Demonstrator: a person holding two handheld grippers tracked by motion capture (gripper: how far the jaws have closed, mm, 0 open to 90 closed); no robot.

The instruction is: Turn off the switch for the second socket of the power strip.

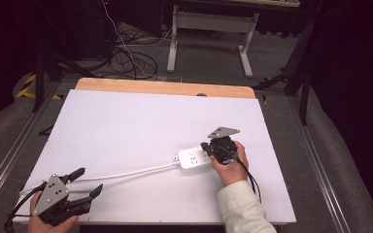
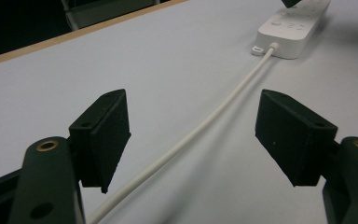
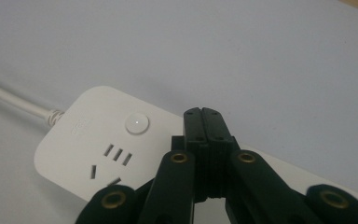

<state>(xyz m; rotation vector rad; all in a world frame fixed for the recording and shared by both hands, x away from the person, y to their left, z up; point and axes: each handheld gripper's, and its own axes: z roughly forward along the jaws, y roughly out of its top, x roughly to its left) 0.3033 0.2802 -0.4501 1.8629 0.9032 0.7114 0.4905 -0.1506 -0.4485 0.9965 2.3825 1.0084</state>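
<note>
I log: grey carpeted floor (image 1: pixel 209 53), white metal-legged desk frame (image 1: pixel 209 29) and tangled black cables (image 1: pixel 126 60) far beyond both grippers.

High view looks down the table (image 1: pixel 126 126); both gripper views sit low, sharing the power strip (image 3: pixel 98 144).

Your white worktop (image 1: pixel 126 126) is evenly lit from above; surroundings fall to near black. Soft shadows sit under the cord (image 2: pixel 205 126) in the left gripper view. High view grainy; nearest tongs parts slightly blurred.
</note>
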